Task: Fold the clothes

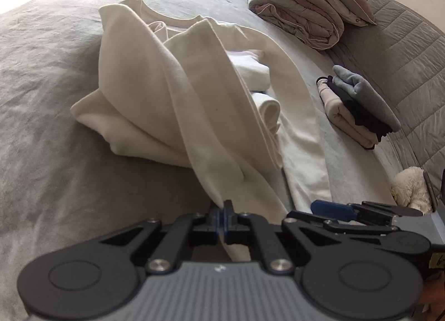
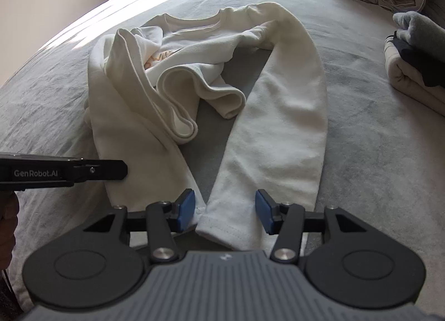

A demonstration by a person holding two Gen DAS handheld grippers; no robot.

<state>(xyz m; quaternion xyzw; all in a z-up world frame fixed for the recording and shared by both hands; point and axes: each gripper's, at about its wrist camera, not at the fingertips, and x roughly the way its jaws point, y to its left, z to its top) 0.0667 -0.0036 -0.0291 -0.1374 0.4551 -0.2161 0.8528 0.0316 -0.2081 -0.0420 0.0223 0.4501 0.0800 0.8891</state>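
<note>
A cream long-sleeved sweatshirt [image 2: 194,70] lies crumpled on the grey bedspread [image 2: 361,154], body bunched, both sleeves trailing toward the cameras and a faint orange print showing in its folds. The left gripper [image 1: 224,219] is clamped on the cuff of one sleeve and lifts it off the sweatshirt's body, while the right gripper [image 2: 224,211] hovers with fingers spread wide around the other cuff. The left gripper's side reads "GenRobot.AI".

Domestic bedroom. Evidence: wide bed under a wrinkled grey sheet [image 2: 361,154], rolled pink-and-grey quilted duvet [image 1: 300,12], grey quilted padded headboard [image 1: 403,51], stacked folded garments [image 1: 358,106], cream plush toy [image 1: 410,187].
</note>
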